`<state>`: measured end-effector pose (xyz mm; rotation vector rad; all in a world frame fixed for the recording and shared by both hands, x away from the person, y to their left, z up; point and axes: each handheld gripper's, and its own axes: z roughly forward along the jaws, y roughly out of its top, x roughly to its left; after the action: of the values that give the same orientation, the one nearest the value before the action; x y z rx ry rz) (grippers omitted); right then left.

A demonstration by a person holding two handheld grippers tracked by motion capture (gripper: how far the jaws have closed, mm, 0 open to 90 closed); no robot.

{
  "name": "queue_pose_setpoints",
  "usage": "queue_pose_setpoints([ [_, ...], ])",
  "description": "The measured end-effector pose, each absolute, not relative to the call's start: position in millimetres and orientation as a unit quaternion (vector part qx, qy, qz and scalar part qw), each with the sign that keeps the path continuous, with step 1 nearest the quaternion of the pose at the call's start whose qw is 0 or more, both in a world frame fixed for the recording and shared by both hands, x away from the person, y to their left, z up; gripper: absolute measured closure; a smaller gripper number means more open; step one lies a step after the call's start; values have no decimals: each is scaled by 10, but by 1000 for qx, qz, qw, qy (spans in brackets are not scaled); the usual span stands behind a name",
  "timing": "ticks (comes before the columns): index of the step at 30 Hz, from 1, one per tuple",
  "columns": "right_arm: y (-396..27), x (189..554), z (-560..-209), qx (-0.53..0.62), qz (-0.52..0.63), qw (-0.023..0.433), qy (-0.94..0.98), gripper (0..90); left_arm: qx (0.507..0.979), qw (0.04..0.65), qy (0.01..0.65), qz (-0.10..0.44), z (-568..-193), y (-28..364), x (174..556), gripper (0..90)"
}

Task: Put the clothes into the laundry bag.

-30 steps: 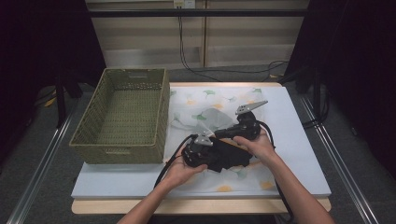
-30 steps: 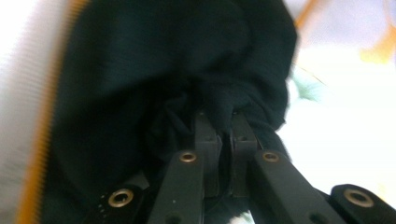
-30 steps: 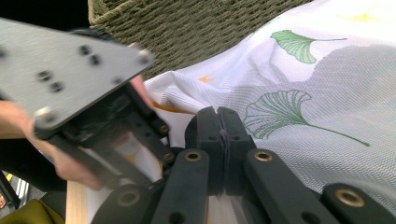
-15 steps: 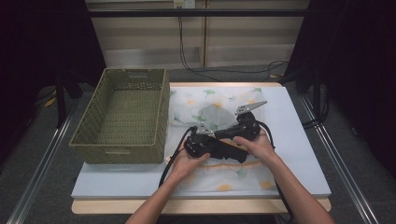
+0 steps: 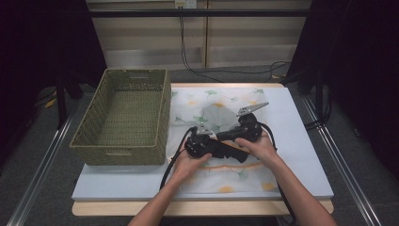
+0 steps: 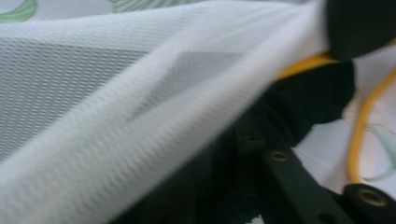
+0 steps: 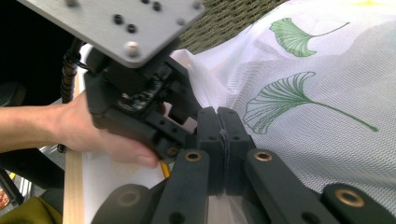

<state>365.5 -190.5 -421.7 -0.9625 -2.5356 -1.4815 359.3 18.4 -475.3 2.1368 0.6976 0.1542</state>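
Mesh cloth [image 5: 214, 115], white and sheer, printed with green ginkgo leaves and yellow marks, spread over the pale blue mat [image 5: 301, 141] at the middle of the table, one fold lifted into a grey peak just behind the two tools. Right gripper [image 7: 223, 133] pressed together on a pinch of that cloth, pads meeting flat with the thin fabric caught along the seam between them; seen from above at [image 5: 237, 136], held in the right hand [image 5: 261, 148]. Left gripper [image 5: 200, 147] close against the right one, nearly touching, carried by the left hand [image 5: 188, 165]; jaws just been easing apart. In the left gripper view, cloth [image 6: 140, 93] draped right across the lens, blurred, one black jaw arm low at the right; hard to say whether fabric lies between the pads, probably loose rather than clamped. Seen from the right gripper view, left gripper [image 7: 140, 112] with its grey plate on top, fingers wrapped round the body. Woven green basket [image 5: 124, 117] standing on the left part of the mat, just beside the cloth's edge. Wooden table edge [image 5: 202, 207] under the forearms.
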Motion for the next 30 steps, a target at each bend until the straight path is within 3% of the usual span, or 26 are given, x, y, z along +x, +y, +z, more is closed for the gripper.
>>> queue_pose_setpoints([
  [5,-1919,3662,-4224,-313,-480,26,-819,894,859,439,257,56,-4680,244,3504,717],
  [9,-1917,3657,-4228,-310,-480,25,-820,894,862,435,254,56,-4622,323,3419,619],
  [19,-1912,3663,-4242,-307,-478,22,-822,891,878,416,230,52,-4641,496,3308,630],
  [25,-1913,3668,-4253,-308,-476,22,-823,891,887,394,234,56,-4687,554,3301,570],
  [28,-1898,3658,-4242,-305,-476,20,-825,891,890,389,232,47,-4730,531,3318,653],
  [30,-1898,3656,-4232,-305,-477,19,-824,892,893,387,227,40,-4746,505,3320,754],
])
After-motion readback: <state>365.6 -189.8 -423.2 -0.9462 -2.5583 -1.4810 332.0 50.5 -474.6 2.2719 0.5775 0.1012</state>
